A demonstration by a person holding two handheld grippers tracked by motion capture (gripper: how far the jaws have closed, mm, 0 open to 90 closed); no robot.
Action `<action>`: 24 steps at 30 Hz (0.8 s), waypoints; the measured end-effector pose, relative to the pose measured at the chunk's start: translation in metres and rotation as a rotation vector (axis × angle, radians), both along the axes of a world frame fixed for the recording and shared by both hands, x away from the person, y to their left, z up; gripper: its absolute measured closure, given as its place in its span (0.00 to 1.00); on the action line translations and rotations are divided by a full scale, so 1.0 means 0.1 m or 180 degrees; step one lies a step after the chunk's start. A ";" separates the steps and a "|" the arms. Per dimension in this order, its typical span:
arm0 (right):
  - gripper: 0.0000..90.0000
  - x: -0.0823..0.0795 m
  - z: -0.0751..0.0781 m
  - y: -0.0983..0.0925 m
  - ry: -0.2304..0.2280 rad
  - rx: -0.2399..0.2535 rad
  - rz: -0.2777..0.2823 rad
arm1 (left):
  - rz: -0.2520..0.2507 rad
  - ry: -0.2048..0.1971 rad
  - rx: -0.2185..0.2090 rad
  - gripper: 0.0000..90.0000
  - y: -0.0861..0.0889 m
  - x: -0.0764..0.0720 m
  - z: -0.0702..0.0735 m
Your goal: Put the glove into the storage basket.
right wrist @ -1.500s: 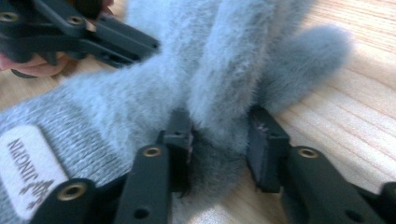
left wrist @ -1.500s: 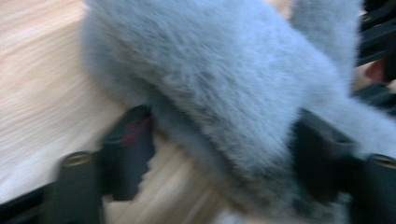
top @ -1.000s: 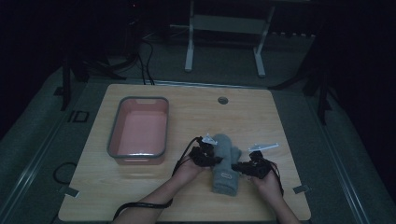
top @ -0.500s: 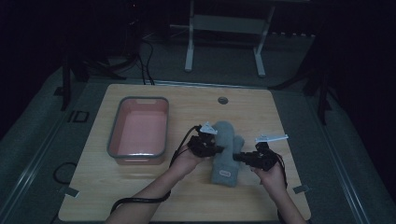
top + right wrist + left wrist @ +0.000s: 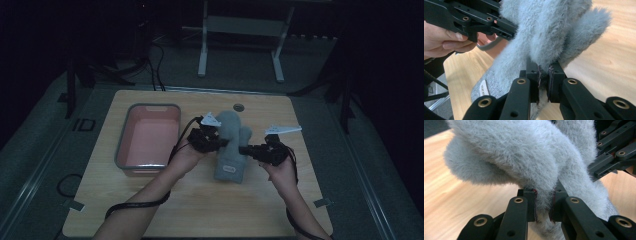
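You have a grey fleece oven mitt (image 5: pixel 231 147) pinched from both sides near the centre of the high view, its rounded fingertip end toward the top of the frame and its cuff end, with a small pale label (image 5: pixel 228 168), toward the bottom. Your left gripper (image 5: pixel 216 141) is clamped on the mitt's left edge; in the left gripper view the two black jaws stand close together at bottom centre with a fold of grey fleece (image 5: pixel 544 202) squeezed between their pads, and the bulk of the mitt rises across the upper part of that frame. Your right gripper (image 5: pixel 248 150) is clamped on the mitt's right edge, just below its thumb; in the right gripper view the jaws meet on a thin flap of the fabric (image 5: pixel 544 72) at centre, while the left gripper and your left hand (image 5: pixel 441 40) sit in the upper left of that frame, gripping the far side. The mitt hangs between the two grippers above the wooden worktop (image 5: pixel 165 200), cuff end lowest; whether that end touches the wood you cannot tell from these views. To the left of the mitt in the high view, a grey-rimmed pink tray (image 5: pixel 122 150) rests on the worktop, apart from the mitt and both hands.
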State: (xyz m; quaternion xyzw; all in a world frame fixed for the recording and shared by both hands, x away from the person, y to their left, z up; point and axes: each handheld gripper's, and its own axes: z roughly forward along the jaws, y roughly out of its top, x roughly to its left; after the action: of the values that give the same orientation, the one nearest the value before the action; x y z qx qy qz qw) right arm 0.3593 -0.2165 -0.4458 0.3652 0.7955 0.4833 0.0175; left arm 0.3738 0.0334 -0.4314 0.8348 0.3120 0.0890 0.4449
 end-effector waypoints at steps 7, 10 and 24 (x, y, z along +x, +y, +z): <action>0.92 0.15 0.22 0.28 -0.0077 0.0011 0.0135 | 0.0155 -0.0119 0.0009 0.89 0.29 0.03 0.22; 0.92 0.20 0.30 0.41 -0.0111 0.0031 0.0180 | 0.0222 -0.0130 -0.0044 0.89 0.43 0.04 0.29; 0.92 0.40 0.66 1.17 -0.0199 0.0135 0.0488 | 0.0565 -0.0223 -0.0026 0.89 1.19 0.00 0.67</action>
State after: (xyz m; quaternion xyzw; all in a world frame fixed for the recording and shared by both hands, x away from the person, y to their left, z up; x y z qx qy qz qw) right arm 0.3991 -0.0996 -0.3795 0.2883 0.8097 0.5111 -0.0025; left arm 0.3739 0.1527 -0.3644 0.7984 0.3694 0.1559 0.4492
